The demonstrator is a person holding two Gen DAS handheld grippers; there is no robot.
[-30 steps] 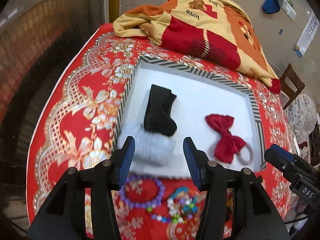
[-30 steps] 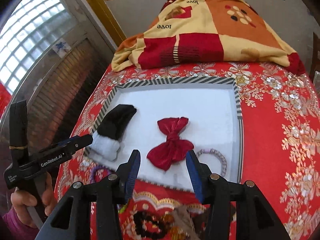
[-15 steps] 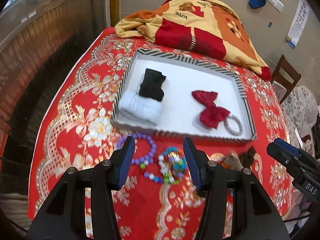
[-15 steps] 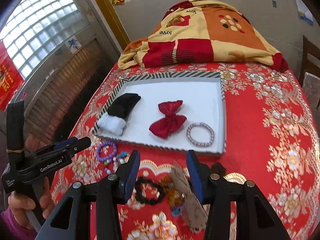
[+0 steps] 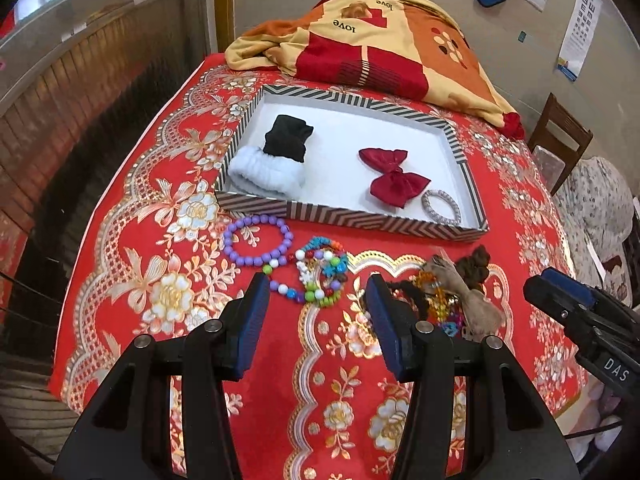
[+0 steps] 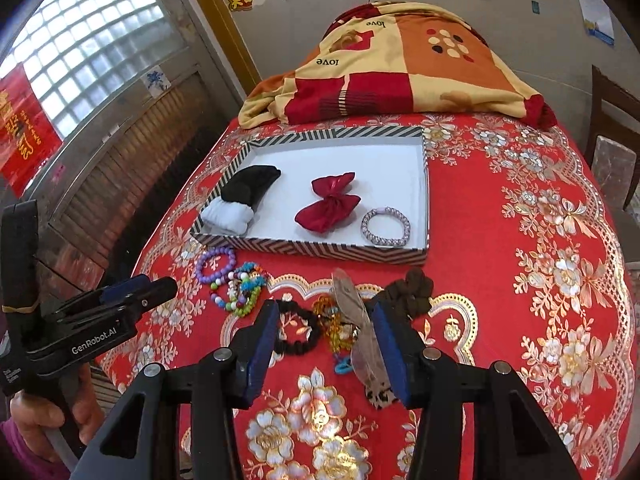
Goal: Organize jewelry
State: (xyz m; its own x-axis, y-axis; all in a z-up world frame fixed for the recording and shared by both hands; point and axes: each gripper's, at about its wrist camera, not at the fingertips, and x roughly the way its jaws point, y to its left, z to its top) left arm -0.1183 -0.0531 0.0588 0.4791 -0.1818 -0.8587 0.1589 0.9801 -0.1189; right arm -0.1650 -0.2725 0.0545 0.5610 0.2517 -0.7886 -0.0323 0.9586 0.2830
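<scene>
The tablecloth (image 5: 168, 240) was glossy red cloth with gold-thread flowers; the bow (image 5: 394, 176) looked satiny, the purple beads (image 5: 256, 240) smooth plastic, the tray (image 5: 348, 216) matt card.

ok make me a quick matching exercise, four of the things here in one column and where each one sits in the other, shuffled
Things:
1. red bow
2. purple bracelet
3. black bracelet
4. silver ring band

Places:
A. on the cloth, just outside the tray's near left corner
B. in the tray, near right corner
C. middle of the tray
D. on the cloth, in front of the right gripper, by its left finger

Pairs: 1-C, 2-A, 3-D, 4-B
</scene>
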